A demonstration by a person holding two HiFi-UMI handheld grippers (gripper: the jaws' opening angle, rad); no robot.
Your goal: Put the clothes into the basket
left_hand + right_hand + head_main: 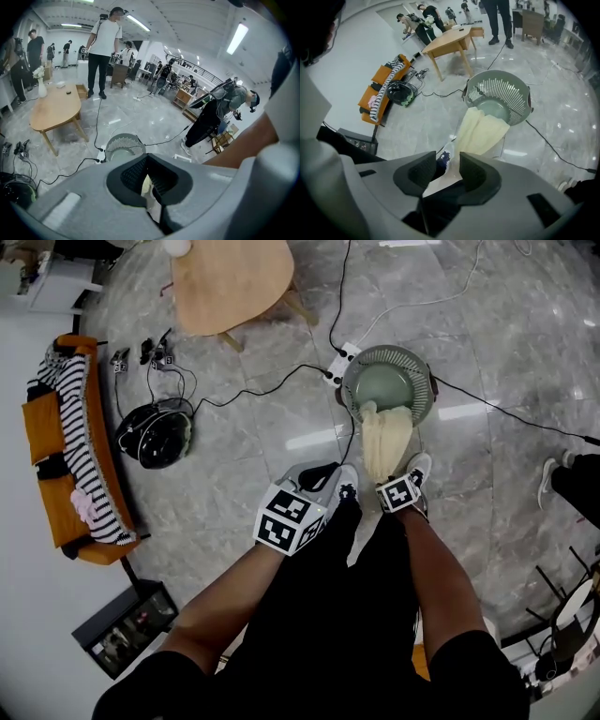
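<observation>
We find the right gripper [447, 158] with its jaws standing apart. A shoe [443, 161] shows through the gap, and a pale patch lies low in it; we cannot tell whether that patch is fabric or shoe. The cream cloth [480, 133] runs from just beyond the right jaw, which cuts off its near end, up over the near rim of the basket [499, 89]. Its far end lies inside the basket and the rest hangs outside. The left gripper [146, 161] has its jaws pressed together at the tips. A sliver of cream shows in the narrow wedge behind them, and we cannot tell whether it is nipped or merely lies beneath. In the head view this gripper sits just left of the cloth, with contact not discernible. The basket stands on the grey floor [234, 474], with a power strip [339, 360] touching or just beside its far-left side. Farther off are a wooden table [230, 277], cut off by the frame's far edge, and a round black object [155, 435] whose nature we cannot make out. At the far left a striped garment [80, 418] lies along an orange bench [42, 427].
</observation>
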